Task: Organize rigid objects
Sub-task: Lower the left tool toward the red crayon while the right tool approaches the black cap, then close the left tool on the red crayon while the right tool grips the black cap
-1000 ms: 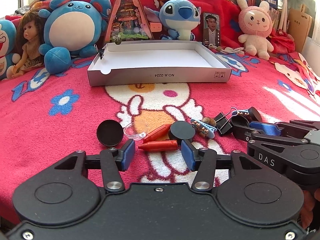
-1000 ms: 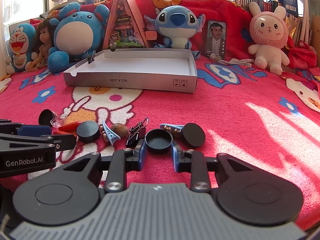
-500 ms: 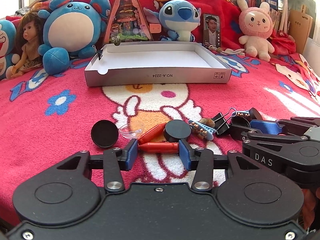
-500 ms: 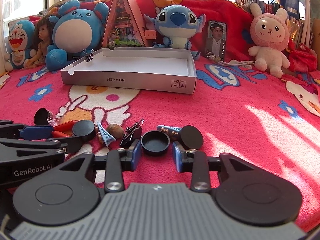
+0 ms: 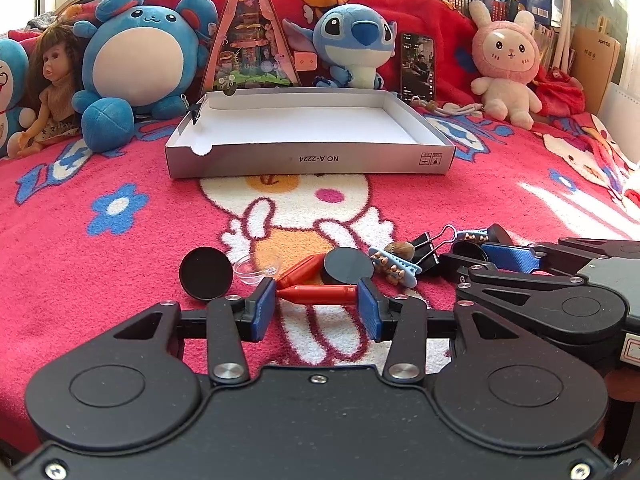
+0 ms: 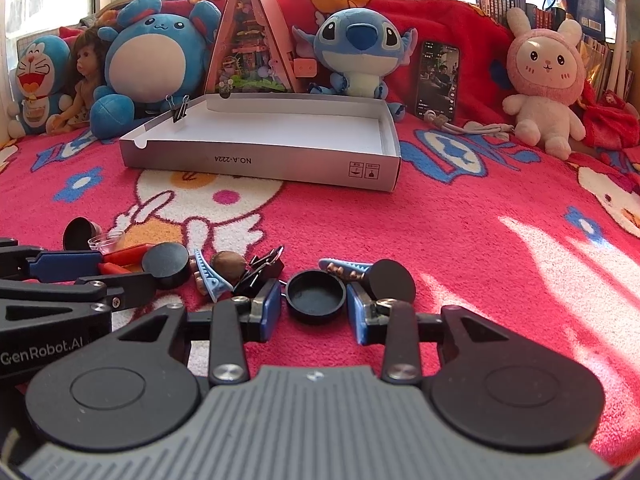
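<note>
Small objects lie on a red blanket in front of an empty white cardboard tray (image 5: 308, 160), which also shows in the right wrist view (image 6: 260, 162). My left gripper (image 5: 317, 300) has its blue pads touching both ends of a red crayon (image 5: 318, 292). A second red crayon (image 5: 300, 270) and a black round lid (image 5: 348, 266) lie just behind it. My right gripper (image 6: 313, 308) is open around a black cap (image 6: 316, 295), with gaps on both sides.
A black disc (image 5: 206, 274), a clear small dish (image 5: 256, 266), blue hair clips (image 5: 394, 266), a nut and a black binder clip (image 5: 430, 246) lie between the grippers. Another black disc (image 6: 391, 280) sits right of the cap. Plush toys, a doll and a phone line the back.
My left gripper moved forward and closed its pads onto the red crayon. My right gripper stays around the black cap, its fingers slightly wider apart.
</note>
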The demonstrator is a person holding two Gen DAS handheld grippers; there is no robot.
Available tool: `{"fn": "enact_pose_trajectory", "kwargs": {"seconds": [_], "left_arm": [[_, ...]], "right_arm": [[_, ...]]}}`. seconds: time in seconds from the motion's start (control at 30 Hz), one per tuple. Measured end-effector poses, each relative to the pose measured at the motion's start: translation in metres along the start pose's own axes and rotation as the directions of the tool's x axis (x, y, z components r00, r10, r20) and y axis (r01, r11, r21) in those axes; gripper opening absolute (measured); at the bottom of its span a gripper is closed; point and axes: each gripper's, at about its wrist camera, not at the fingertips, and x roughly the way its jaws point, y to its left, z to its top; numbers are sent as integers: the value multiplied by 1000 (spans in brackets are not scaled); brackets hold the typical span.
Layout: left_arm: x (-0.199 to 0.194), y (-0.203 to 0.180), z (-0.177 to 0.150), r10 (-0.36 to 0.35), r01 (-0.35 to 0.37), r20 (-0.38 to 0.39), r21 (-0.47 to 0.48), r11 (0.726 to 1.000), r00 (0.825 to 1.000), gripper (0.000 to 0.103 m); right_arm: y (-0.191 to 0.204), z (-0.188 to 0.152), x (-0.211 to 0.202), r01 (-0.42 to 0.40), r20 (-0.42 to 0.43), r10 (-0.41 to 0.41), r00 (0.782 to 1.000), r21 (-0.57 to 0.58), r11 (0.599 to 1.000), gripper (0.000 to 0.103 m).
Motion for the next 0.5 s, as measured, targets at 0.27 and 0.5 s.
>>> {"fn": "enact_pose_trajectory", "kwargs": {"seconds": [0.27, 0.5], "left_arm": [[-14, 1, 9, -17, 17, 33, -7, 1000, 999, 43], [-21, 2, 17, -21, 21, 61, -12, 1000, 998, 43]], "right_arm": [[2, 1, -10, -5, 25, 5, 1000, 17, 1000, 39], [2, 7, -19, -15, 55, 14, 998, 14, 1000, 39]]}}
